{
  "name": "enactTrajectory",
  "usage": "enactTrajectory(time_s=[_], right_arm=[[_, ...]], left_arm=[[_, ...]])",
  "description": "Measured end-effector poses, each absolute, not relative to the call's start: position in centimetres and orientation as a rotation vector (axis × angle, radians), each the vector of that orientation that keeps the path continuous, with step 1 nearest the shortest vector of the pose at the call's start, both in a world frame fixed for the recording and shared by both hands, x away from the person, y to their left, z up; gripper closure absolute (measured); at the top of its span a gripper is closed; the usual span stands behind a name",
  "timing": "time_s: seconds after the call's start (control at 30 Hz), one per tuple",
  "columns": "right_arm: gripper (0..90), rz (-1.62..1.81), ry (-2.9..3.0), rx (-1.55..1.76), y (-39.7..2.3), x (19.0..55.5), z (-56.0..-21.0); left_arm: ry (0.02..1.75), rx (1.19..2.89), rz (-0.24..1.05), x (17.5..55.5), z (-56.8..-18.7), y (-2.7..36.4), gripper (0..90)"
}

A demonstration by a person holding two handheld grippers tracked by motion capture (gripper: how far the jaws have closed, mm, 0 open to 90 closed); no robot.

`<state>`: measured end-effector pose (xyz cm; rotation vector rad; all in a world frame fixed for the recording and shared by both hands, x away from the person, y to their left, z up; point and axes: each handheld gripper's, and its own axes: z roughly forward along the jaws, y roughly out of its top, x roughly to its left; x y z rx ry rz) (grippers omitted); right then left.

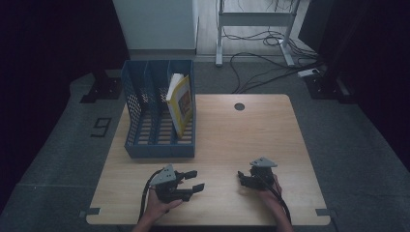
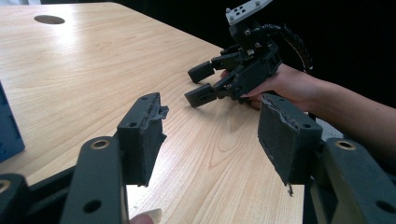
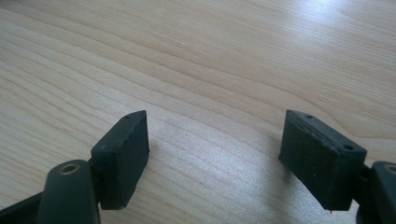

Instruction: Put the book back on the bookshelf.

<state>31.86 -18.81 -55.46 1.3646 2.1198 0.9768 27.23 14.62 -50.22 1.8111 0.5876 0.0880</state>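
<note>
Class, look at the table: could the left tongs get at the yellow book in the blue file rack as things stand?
Probably yes. The left tongs stand open and empty, bare table lies before the rack, and the book leans out of the open rightmost slot.

You've got a pale wooden table [image 1: 232, 140] with a smooth, faintly glossy grain under your hands; the left black matt plastic gripper [image 2: 212, 135] wears rough, frayed foam pads [image 2: 285, 140]; the right black matt plastic gripper [image 3: 217, 154] looks cleaner-edged; the blue perforated plastic file rack [image 1: 133, 116] holds a glossy yellow paper-covered book [image 1: 183, 104].
</note>
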Motion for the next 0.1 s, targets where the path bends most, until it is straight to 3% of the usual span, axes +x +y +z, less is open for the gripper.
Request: enactTrajectory(time_s=[0.1], right_arm=[[22.6, 0.974, 2.121, 1.364, -18.78, 31.89, -55.46]], left_arm=[[0.583, 1.814, 0.082, 27.16, -50.28, 14.48, 40.3]])
